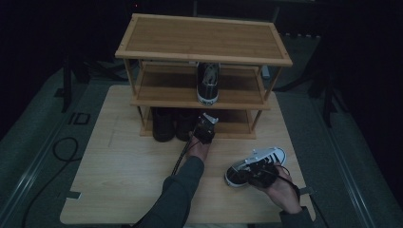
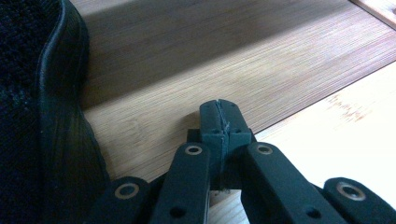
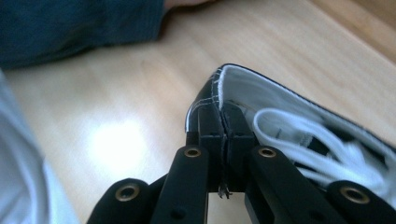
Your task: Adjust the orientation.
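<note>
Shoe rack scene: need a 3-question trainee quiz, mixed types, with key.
1. True or false: the right gripper is shut on the heel collar of the sneaker.
2. Which tier of the shoe rack holds the lone sneaker? A top B middle C bottom
3. What stands on the bottom tier beside the left gripper?

Key: 1 true; 2 B; 3 a pair of dark boots.

Black tongs (image 2: 219,119), brass rivets, blue-grey sleeve (image 1: 178,187)
</note>
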`<state>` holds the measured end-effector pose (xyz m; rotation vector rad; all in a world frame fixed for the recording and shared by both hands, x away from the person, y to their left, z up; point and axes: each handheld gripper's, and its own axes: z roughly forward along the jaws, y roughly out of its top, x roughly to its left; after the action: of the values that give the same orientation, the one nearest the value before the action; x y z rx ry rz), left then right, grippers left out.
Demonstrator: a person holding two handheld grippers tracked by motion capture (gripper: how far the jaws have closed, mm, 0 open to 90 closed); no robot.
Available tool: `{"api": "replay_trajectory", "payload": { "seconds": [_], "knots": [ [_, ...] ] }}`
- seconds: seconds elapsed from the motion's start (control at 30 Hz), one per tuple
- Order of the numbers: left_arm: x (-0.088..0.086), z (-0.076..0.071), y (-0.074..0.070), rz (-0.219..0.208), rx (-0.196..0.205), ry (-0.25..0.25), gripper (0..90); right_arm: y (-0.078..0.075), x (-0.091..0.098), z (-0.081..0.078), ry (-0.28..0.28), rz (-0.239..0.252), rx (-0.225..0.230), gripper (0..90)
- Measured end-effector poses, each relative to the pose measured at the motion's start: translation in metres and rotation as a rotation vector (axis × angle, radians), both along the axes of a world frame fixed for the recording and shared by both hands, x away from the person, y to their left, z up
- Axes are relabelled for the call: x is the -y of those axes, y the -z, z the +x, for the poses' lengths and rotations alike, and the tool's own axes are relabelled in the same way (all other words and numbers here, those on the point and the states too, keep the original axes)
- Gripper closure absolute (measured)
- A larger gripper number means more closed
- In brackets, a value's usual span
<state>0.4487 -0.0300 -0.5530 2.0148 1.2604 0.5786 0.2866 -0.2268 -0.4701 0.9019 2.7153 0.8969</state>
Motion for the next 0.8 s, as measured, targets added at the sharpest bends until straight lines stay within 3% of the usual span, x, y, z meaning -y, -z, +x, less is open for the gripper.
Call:
{"api": "replay_trajectory", "payload": {
  "seconds": [0.1,0.23,0.37,0.43,0.53,0.63,0.67,0.7,0.73,0.8],
  "knots": [
    [0.0,0.0,0.0,0.001,0.0,0.0,90.0,-0.002,0.012,-0.013,-0.017,0.002,-0.007,85.8],
    [0.0,0.0,0.0,0.001,0.0,-0.001,90.0,-0.001,0.017,-0.017,-0.015,0.018,-0.017,83.5],
    [0.0,0.0,0.0,0.001,-0.001,-0.001,90.0,0.001,0.02,-0.015,-0.012,0.067,-0.041,77.2],
    [0.0,0.0,0.0,0.0,0.0,0.0,90.0,-0.001,0.021,-0.015,0.001,0.081,-0.033,77.6],
    [0.0,0.0,0.0,-0.001,0.0,-0.001,90.0,-0.006,0.03,-0.013,0.084,0.08,0.013,75.1],
    [0.0,0.0,0.0,-0.001,0.0,-0.002,90.0,-0.013,0.045,-0.01,0.24,0.103,0.078,66.8],
    [0.0,0.0,0.0,-0.001,0.0,-0.002,90.0,-0.013,0.045,-0.01,0.24,0.103,0.078,66.8],
    [0.0,-0.001,0.0,0.001,0.001,-0.002,90.0,-0.014,0.049,-0.01,0.277,0.117,0.086,65.0],
    [0.0,-0.001,0.0,0.0,0.002,-0.003,90.0,-0.015,0.057,-0.007,0.381,0.124,0.116,60.0],
    [0.0,-0.001,0.0,0.0,0.002,-0.003,90.0,-0.013,0.062,-0.006,0.45,0.123,0.124,57.0]
  ]
}}
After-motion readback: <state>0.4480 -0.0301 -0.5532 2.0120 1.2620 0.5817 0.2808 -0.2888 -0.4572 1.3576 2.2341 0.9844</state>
